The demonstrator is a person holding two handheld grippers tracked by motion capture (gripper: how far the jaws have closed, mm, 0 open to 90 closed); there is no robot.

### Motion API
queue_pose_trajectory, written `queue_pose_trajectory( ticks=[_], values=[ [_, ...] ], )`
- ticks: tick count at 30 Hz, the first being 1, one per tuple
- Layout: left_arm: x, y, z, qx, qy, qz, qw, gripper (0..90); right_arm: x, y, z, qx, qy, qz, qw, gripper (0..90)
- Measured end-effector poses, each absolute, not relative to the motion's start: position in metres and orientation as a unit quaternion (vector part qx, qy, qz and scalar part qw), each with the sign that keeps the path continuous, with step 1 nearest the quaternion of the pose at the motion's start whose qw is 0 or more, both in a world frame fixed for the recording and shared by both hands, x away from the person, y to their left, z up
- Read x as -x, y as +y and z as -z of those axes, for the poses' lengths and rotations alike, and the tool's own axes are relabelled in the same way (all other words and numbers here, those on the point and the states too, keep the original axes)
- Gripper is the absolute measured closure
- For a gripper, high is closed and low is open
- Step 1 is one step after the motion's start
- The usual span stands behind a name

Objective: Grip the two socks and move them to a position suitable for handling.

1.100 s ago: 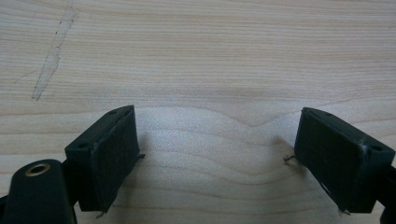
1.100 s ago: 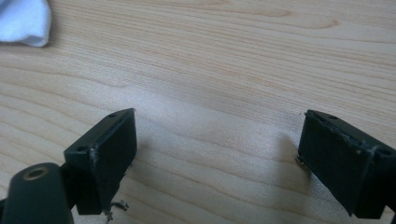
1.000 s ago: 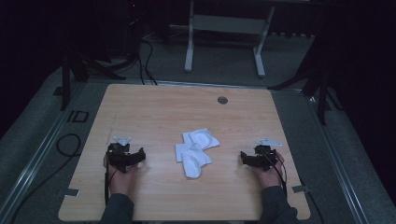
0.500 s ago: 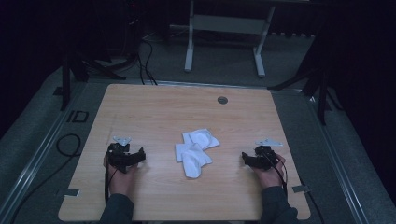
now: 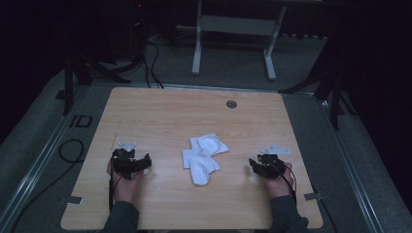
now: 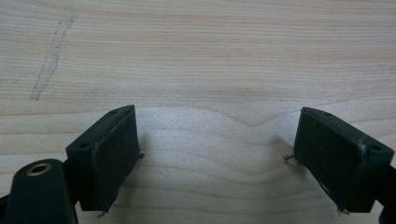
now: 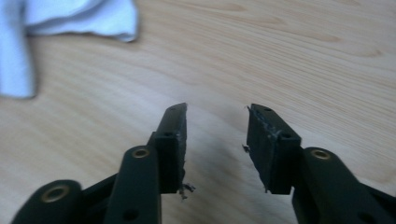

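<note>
A crumpled white cloth (image 5: 204, 156) lies in the middle of the wooden table (image 5: 160, 116); its edge shows at the upper left as the cloth (image 7: 70, 23) in the right gripper view. My left gripper (image 5: 130, 161) rests on the table left of the cloth, and in its own view the left gripper (image 6: 217, 140) stands wide open over bare wood. My right gripper (image 5: 260, 165) sits to the right of the cloth. Its jaws have just been closing, and the right gripper (image 7: 217, 122) still has a gap with nothing between its pads.
A small round grommet (image 5: 231, 104) sits near the table's far edge. A pale scratch (image 6: 51, 56) marks the wood ahead of the left gripper. A metal stand (image 5: 233, 39) rises on the dark floor behind the table. Cables (image 5: 150, 58) lie at the far left.
The right gripper's jaws have narrowed. Both hands stay where they were, and the cloth has not moved.
</note>
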State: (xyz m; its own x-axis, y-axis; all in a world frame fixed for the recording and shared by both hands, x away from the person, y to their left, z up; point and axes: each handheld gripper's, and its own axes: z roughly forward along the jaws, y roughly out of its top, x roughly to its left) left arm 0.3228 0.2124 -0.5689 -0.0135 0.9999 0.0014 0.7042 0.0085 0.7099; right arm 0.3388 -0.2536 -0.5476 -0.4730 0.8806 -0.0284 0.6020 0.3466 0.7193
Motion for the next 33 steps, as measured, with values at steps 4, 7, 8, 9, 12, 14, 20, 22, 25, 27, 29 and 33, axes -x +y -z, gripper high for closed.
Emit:
queue_pose_trajectory(
  ticks=[4,7,8,9,12,14,20,22,25,27,29,33],
  values=[
    [-0.323,0.212,0.569,-0.649,0.657,-0.274,0.270,13.9,-0.331,-0.240,0.543,-0.440,0.809,-0.327,0.211,63.4],
    [-0.323,0.212,0.569,-0.649,0.657,-0.274,0.270,13.9,-0.325,-0.227,0.537,-0.416,0.821,-0.332,0.206,65.2],
    [-0.323,0.212,0.569,-0.649,0.657,-0.274,0.270,13.9,-0.325,-0.227,0.537,-0.416,0.821,-0.332,0.206,65.2],
    [-0.323,0.212,0.569,-0.648,0.657,-0.274,0.270,13.9,-0.322,-0.217,0.534,-0.401,0.829,-0.334,0.202,65.8],
    [-0.323,0.212,0.569,-0.649,0.657,-0.274,0.270,13.9,-0.320,-0.204,0.532,-0.378,0.839,-0.338,0.197,67.1],
    [-0.323,0.212,0.569,-0.649,0.657,-0.274,0.270,13.9,-0.319,-0.194,0.532,-0.366,0.846,-0.338,0.191,67.2],
    [-0.323,0.212,0.569,-0.648,0.657,-0.274,0.270,13.9,-0.322,-0.161,0.529,-0.326,0.863,-0.343,0.179,76.6],
    [-0.323,0.212,0.569,-0.649,0.657,-0.274,0.269,14.4,-0.327,-0.151,0.531,-0.314,0.869,-0.341,0.171,78.8],
    [-0.322,0.212,0.569,-0.649,0.657,-0.275,0.269,14.7,-0.335,-0.138,0.535,-0.314,0.872,-0.340,0.161,79.7],
    [-0.322,0.212,0.569,-0.648,0.657,-0.275,0.269,14.7,-0.340,-0.133,0.541,-0.318,0.874,-0.336,0.149,80.1],
    [-0.322,0.212,0.569,-0.648,0.657,-0.275,0.269,14.8,-0.344,-0.128,0.547,-0.318,0.877,-0.330,0.142,80.3],
    [-0.321,0.212,0.569,-0.648,0.657,-0.275,0.270,15.1,-0.342,-0.124,0.552,-0.312,0.881,-0.331,0.130,80.1]
  ],
)
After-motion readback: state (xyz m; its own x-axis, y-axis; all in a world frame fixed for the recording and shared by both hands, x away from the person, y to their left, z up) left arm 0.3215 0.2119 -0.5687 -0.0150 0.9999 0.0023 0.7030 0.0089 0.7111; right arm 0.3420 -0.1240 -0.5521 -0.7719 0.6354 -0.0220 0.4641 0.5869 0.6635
